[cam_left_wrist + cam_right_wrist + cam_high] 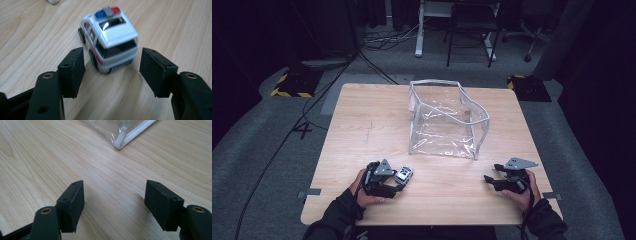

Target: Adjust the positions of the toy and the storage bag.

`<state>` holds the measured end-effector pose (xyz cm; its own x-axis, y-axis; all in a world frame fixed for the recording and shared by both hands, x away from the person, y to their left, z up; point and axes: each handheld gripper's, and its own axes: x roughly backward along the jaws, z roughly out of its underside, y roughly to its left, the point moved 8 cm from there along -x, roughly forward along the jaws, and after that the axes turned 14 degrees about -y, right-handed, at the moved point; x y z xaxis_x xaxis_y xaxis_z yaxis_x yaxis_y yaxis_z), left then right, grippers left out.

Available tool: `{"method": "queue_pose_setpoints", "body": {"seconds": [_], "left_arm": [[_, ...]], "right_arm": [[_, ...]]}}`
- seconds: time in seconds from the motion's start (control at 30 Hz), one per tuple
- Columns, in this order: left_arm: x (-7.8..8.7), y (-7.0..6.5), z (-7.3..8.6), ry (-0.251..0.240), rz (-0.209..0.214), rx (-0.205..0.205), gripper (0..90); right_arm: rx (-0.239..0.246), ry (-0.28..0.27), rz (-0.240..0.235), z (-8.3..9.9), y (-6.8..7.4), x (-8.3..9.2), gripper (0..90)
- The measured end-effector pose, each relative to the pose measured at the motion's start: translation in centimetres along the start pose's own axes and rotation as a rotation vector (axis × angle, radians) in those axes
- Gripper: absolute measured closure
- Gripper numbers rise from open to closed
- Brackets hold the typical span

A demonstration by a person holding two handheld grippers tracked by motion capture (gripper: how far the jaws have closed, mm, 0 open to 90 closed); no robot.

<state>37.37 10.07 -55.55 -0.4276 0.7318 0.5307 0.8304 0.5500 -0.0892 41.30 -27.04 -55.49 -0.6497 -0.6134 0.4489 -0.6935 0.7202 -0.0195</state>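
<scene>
A small white toy police car [108,41] with red and blue roof lights stands on the wooden table [362,130]; in the high view the toy police car [404,175] sits near the front left. My left gripper [112,72] is open just behind the car's rear end, jaws wide on either side without touching it. From above, the left gripper [398,186] lies beside the car. A clear plastic bag [446,120] with a white rim stands open mid-table. My right gripper [115,202] is open over bare wood, the bag corner [120,143] ahead of it. The right gripper [492,175] rests at the front right.
The table's front edge lies just behind both hands. Beyond the far edge are a chair and desk legs [472,30], cables on grey carpet, and yellow-black striped floor plates [292,85].
</scene>
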Motion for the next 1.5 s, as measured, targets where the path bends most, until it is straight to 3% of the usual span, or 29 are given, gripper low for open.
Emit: {"method": "queue_pose_setpoints", "body": {"seconds": [0.07,0.3,0.5,0.63,0.67,0.7,0.77,0.8,0.87,0.9,0.93,1.03,1.13,1.2,1.23,1.3,1.5], "left_arm": [[-0.4,-0.2,-0.2,-0.006,-0.019,-0.014,39.2],[-1.4,0.0,-0.8,-0.017,-0.096,-0.005,45.0],[-2.3,-0.2,-1.3,-0.021,-0.107,-0.011,46.3],[-3.6,-0.5,-2.1,-0.031,-0.092,-0.013,46.7],[-4.5,-1.0,-2.7,-0.037,-0.078,-0.002,46.7],[-5.0,-1.1,-3.0,-0.037,-0.085,-0.024,46.6],[-5.6,-1.5,-3.3,-0.043,-0.068,-0.019,46.7],[-6.6,-2.2,-3.9,-0.037,-0.057,-0.034,46.8],[-7.4,-2.9,-4.3,-0.019,-0.044,-0.021,46.8],[-8.2,-3.2,-4.8,-0.026,-0.02,-0.041,46.8],[-8.8,-3.4,-5.2,-0.032,-0.026,-0.066,46.8],[-9.7,-4.1,-5.6,-0.017,-0.001,-0.063,46.8],[-11.7,-5.6,-7.1,-0.028,0.03,-0.094,46.9],[-12.3,-6.1,-7.6,-0.043,0.044,-0.086,46.9],[-13.4,-7.3,-8.3,-0.061,0.074,-0.055,46.9],[-14.3,-7.9,-8.7,-0.053,0.073,-0.083,46.9],[-16.4,-9.5,-9.9,-0.059,0.104,-0.087,46.8]], "right_arm": [[0.001,0.003,-0.001,0.0,0.0,0.0,32.6],[0.0,0.0,0.0,0.0,0.0,0.0,32.5],[-0.004,-0.002,0.002,0.0,0.0,0.0,32.1],[0.004,0.0,0.009,0.0,-0.3,0.1,31.5],[-0.003,0.004,0.012,0.1,-0.4,0.1,31.5],[0.0,0.001,0.021,0.1,-0.5,0.2,31.4],[-0.006,-0.003,0.036,0.1,-0.9,0.3,31.5],[-0.004,-0.001,0.04,0.2,-1.1,0.4,31.4],[-0.005,-0.003,0.047,0.2,-1.4,0.5,30.9],[-0.006,-0.004,0.049,0.2,-1.4,0.5,31.0],[-0.008,-0.002,0.05,0.3,-1.4,0.6,31.1],[-0.004,-0.003,0.052,0.3,-1.4,0.6,31.1],[-0.011,-0.002,0.074,0.3,-1.8,0.7,31.2],[-0.015,-0.002,0.078,0.3,-2.0,0.8,31.4],[-0.015,-0.006,0.091,0.4,-2.5,0.9,31.6],[-0.03,-0.002,0.102,0.5,-2.6,1.1,31.9],[-0.037,-0.002,0.108,0.6,-2.8,1.1,32.1]]}}
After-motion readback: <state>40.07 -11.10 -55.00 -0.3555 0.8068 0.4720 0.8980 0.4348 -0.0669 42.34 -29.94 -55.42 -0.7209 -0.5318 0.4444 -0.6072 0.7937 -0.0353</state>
